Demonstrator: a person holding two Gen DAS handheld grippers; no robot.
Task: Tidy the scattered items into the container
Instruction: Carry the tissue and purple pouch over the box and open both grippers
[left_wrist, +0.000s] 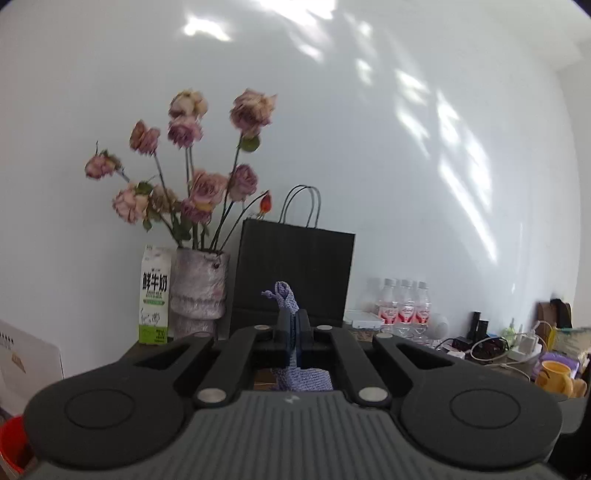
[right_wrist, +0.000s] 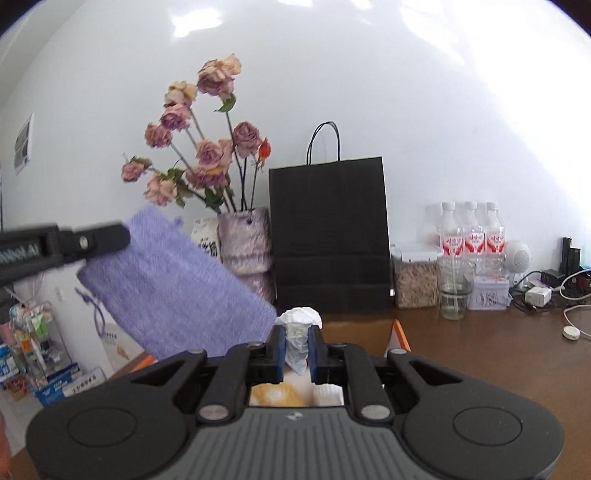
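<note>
- The left gripper is pinching a purple knitted pouch between its 2 blue pads, which are standing nearly together with only the cloth between them.
- In the left wrist view, the pouch's gathered top and drawstring knot are sticking up above the pads while the rest is hanging below them.
- In the right wrist view, the same pouch is hanging in the air at the left, slanting down to the right from the left gripper's black finger.
- The right gripper is clamping a crumpled white wad, paper or thin plastic, I cannot tell which; its top is bulging above the pads.
- A cardboard box with an orange edge is sitting on the brown table just beyond and below the right gripper, open at the top.
- Something yellow and a white item are showing below the right gripper; whether they are lying inside the box I cannot tell.
- Along the white wall, a vase of dried roses, a milk carton and a black paper bag are standing side by side.
- 3 water bottles, a lidded jar, a glass and a tin are standing right of the bag.
- A yellow mug is sitting at the far right of the left wrist view.
</note>
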